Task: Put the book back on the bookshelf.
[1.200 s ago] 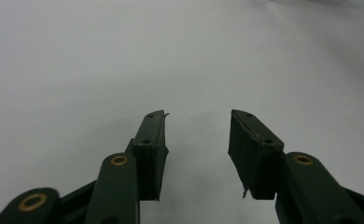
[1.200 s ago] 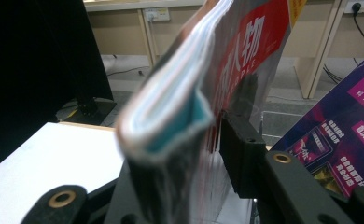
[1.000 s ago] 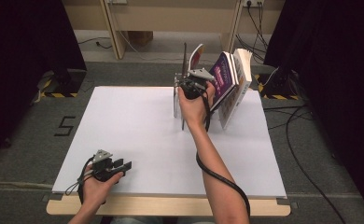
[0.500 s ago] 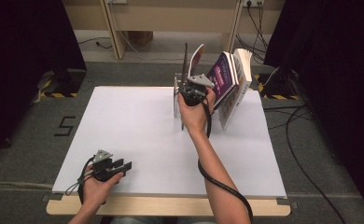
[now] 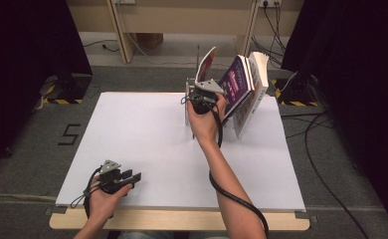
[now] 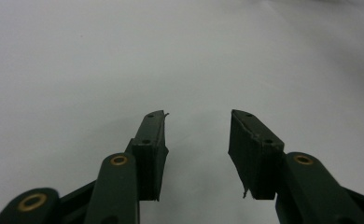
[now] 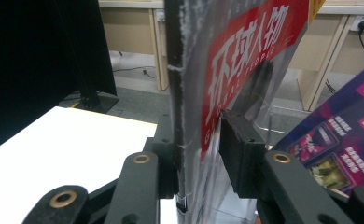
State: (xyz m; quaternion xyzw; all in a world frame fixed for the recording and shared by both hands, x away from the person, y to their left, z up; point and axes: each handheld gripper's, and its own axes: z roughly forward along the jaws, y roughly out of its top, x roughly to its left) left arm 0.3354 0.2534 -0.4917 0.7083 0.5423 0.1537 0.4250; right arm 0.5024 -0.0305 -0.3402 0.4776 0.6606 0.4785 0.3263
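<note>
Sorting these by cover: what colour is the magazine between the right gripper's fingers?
Red with white characters; the magazine shows best in the right gripper view.

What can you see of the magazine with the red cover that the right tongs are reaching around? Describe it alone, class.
The magazine is thin and glossy, its red cover printed with large white Chinese characters and seemingly wrapped in clear film. It stands nearly upright at the table's far edge, leaning slightly, against a dark upright panel, left of the purple books. The right tongs straddle its lower edge and have just been closing, one jaw each side; a firm grip cannot be confirmed.
</note>
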